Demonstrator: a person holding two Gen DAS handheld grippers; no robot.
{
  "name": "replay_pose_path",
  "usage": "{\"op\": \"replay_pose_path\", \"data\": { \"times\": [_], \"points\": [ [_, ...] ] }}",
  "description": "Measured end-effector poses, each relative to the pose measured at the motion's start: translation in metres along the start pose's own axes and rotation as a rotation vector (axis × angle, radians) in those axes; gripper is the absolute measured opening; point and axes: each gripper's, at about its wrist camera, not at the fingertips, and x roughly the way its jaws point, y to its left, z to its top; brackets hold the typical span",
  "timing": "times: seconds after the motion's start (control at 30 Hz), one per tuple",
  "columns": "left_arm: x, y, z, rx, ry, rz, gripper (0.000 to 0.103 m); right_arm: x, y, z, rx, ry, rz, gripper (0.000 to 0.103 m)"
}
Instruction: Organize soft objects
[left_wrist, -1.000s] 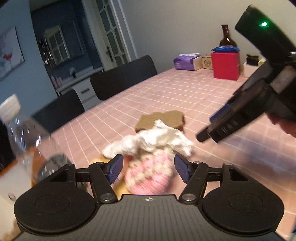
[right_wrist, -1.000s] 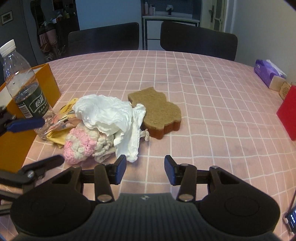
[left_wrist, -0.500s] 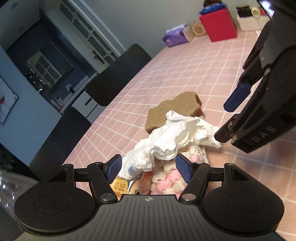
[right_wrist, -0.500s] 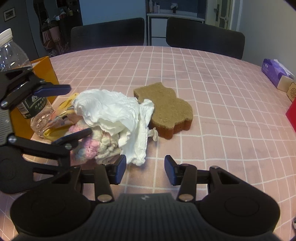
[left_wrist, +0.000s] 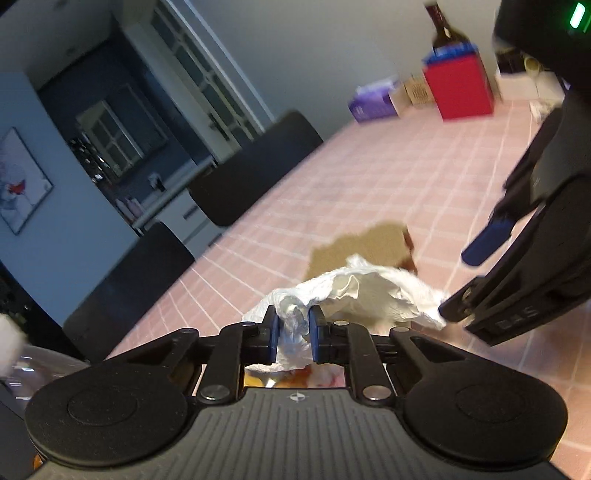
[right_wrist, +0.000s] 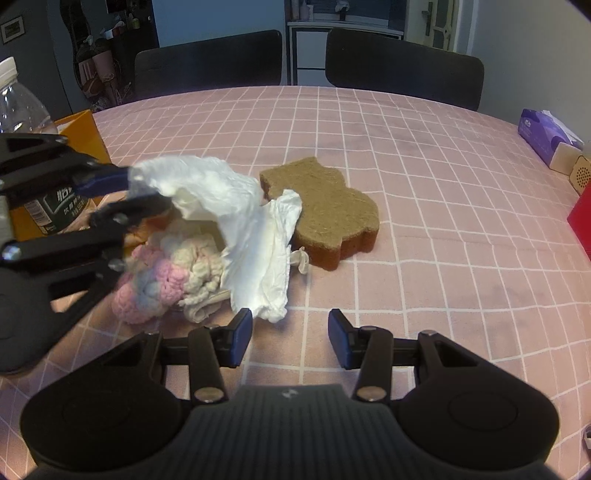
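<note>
The left gripper (left_wrist: 291, 334), open a moment ago, is now pinching the white tissue (right_wrist: 240, 221) and lifting it — probably sorting begins; the right gripper (right_wrist: 290, 338) is waiting, fingers spread.

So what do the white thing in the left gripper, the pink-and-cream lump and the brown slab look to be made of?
White sheet: thin tissue paper or soft cloth, matte; it crumples and drapes from the left gripper. Pink-and-cream lump: chunky knitted or crocheted yarn, judging by its loopy texture. Brown slab: probably sponge with a fibrous scouring top, since a coarse matte face sits over a smoother orange-brown side.
</note>
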Motion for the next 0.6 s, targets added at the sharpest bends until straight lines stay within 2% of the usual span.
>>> {"op": "replay_pose_path", "data": {
  "times": [0.1,0.2,0.4,0.5,0.6],
  "points": [
    [-0.03,0.007,0.007,-0.042,-0.037,0.007,0.018,-0.007,-0.002,0.003,0.015,-0.015,0.007,0.045],
    [-0.059,0.014,0.008,-0.102,-0.04,-0.042,0.018,-0.015,-0.004,0.004,0.021,-0.02,0.006,0.045],
    [-0.104,0.009,-0.017,-0.153,-0.031,-0.075,0.018,-0.021,0.0,-0.001,-0.024,-0.011,-0.042,0.046],
    [-0.109,0.005,-0.038,-0.215,0.003,-0.087,0.018,-0.025,0.007,-0.003,-0.033,0.013,0.004,0.046],
    [-0.105,0.01,-0.059,-0.344,0.037,-0.092,0.017,-0.03,0.023,-0.007,-0.067,0.036,0.068,0.046]
  ]
}}
